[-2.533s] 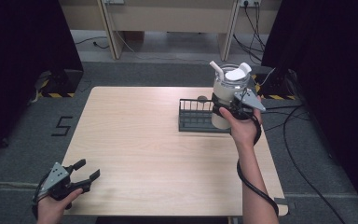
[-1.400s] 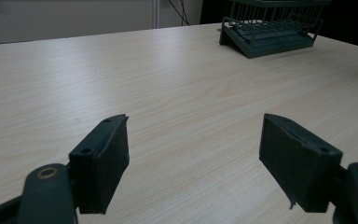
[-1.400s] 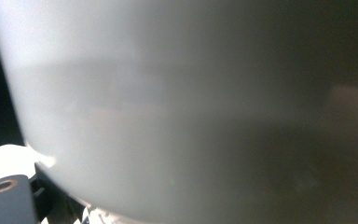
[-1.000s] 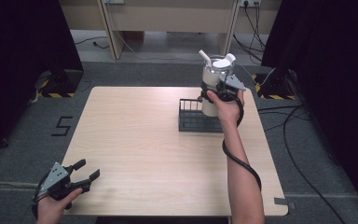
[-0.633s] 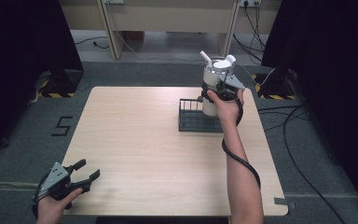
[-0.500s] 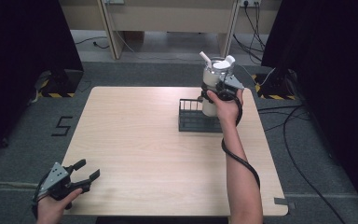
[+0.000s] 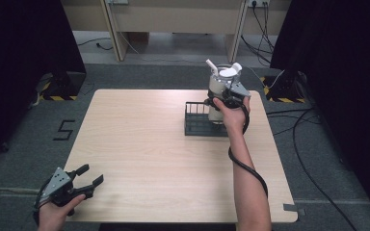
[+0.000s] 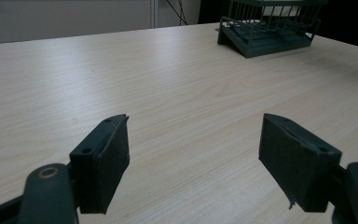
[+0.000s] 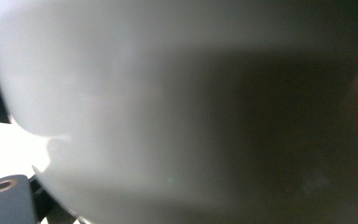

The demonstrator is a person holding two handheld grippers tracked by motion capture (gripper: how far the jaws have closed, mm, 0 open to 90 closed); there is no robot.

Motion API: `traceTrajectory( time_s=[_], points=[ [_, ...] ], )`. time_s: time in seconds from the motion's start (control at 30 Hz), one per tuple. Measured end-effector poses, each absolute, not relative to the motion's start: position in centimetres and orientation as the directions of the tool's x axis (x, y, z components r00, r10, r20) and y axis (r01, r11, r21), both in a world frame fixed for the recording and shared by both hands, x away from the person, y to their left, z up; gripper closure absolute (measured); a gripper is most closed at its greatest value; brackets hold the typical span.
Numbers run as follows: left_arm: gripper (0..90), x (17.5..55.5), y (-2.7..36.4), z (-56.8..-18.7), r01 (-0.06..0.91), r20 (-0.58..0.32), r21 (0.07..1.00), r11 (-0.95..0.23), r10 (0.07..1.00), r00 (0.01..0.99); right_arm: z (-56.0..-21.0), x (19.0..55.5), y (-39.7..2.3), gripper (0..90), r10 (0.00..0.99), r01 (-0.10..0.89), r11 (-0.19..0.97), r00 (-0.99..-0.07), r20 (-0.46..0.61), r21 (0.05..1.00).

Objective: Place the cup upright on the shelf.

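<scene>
**Up above the rack: the right gripper carries the white jug**

Clearly, the right gripper (image 7: 220, 99) has a hold on the white jug (image 7: 220, 82), its jaws clamped on the jug's lower body. In the high view the jug stands upright, clear of the table (image 7: 139, 144), directly over the far right corner of the dark wire rack (image 7: 197, 125). A white spout or handle (image 7: 211, 64) sticks up at the jug's rim, and a pale rounded shape (image 7: 231, 70) sits on top; what that shape is I cannot tell. In the right gripper view the jug's pale wall (image 9: 144, 107) lies hard against the jaws, too near and blurred for any detail.

The left gripper (image 7: 87, 182) sits at the near left edge of the table, well apart from the rack and jug. Its jaws are spread wide with nothing between them; in the left gripper view, bare wood grain (image 8: 191, 116) runs ahead of the two black pads (image 8: 103, 163), and the rack (image 8: 265, 32) shows far beyond them, up to the right.
</scene>
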State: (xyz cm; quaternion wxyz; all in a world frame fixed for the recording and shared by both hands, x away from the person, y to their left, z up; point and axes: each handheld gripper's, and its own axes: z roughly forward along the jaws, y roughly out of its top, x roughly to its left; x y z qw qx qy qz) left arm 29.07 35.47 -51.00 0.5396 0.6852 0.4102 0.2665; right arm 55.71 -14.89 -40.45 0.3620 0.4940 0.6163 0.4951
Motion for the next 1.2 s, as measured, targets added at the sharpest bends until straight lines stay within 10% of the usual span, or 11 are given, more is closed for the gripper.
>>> traceTrajectory(
  time_s=[1.2],
  points=[
    [23.7, 29.0, 35.4, -51.0, 0.27, -0.069, 0.958, -0.091, 0.844, 0.531, -42.7, 54.0, -14.7, 8.4, 0.968, 0.215, 0.047, -0.249, 0.008, 0.975]
  ],
)
